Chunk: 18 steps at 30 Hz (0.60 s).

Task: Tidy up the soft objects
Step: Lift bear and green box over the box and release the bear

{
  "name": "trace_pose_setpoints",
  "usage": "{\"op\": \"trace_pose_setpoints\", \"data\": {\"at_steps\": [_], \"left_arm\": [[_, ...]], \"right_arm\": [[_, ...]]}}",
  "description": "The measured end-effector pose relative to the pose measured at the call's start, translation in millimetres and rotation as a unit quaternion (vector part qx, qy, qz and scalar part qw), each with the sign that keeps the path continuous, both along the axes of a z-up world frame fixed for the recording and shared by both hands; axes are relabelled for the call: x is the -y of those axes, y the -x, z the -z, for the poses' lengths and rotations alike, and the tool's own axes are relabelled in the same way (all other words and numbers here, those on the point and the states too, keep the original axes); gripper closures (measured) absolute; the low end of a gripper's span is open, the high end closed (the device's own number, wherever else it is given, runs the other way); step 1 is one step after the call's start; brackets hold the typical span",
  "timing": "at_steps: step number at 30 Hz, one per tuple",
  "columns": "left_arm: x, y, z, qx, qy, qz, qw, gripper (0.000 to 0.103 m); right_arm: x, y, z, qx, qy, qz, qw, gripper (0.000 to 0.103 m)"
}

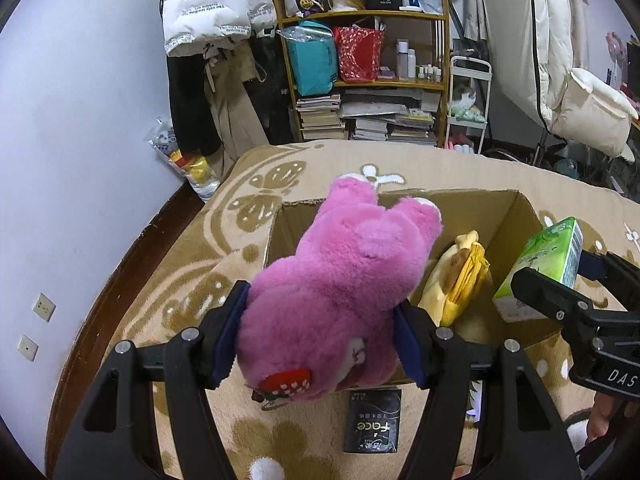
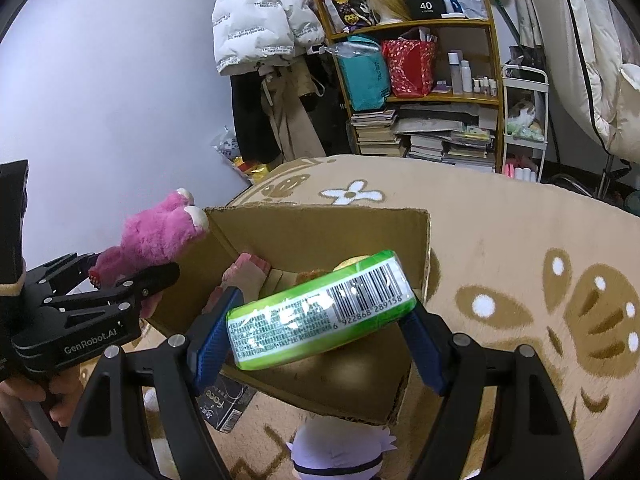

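Observation:
My left gripper (image 1: pixel 320 336) is shut on a pink plush bear (image 1: pixel 340 288), held head-down over the near left part of an open cardboard box (image 1: pixel 500 208). The bear (image 2: pixel 156 236) also shows at the left of the right wrist view. My right gripper (image 2: pixel 320 320) is shut on a green tissue pack (image 2: pixel 320 312), tilted above the box (image 2: pixel 320 232). That pack (image 1: pixel 540 268) appears at the right in the left wrist view. A yellow plush toy (image 1: pixel 460 280) lies inside the box.
The box sits on a beige patterned rug (image 1: pixel 200 248). A black "Face" packet (image 1: pixel 374 424) lies in front of the box. A white and purple plush (image 2: pixel 340 452) lies near the box's front. A cluttered shelf (image 1: pixel 360 60) and hanging coats (image 1: pixel 212 8) stand behind.

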<state>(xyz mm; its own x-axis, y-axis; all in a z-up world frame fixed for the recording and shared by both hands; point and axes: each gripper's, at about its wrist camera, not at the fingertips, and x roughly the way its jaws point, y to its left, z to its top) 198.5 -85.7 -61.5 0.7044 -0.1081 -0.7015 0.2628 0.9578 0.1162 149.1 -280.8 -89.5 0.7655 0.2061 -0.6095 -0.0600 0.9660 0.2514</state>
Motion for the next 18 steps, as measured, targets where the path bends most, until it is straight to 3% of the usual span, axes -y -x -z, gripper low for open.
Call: {"op": "trace_pose_setpoints", "data": {"at_steps": [18], "left_arm": [[-4,-6,7,-0.017,0.008,0.002,0.9998,0.036]], "right_arm": [[-5,-5,11,-0.013,0.021,-0.013,1.0,0.021]]}}
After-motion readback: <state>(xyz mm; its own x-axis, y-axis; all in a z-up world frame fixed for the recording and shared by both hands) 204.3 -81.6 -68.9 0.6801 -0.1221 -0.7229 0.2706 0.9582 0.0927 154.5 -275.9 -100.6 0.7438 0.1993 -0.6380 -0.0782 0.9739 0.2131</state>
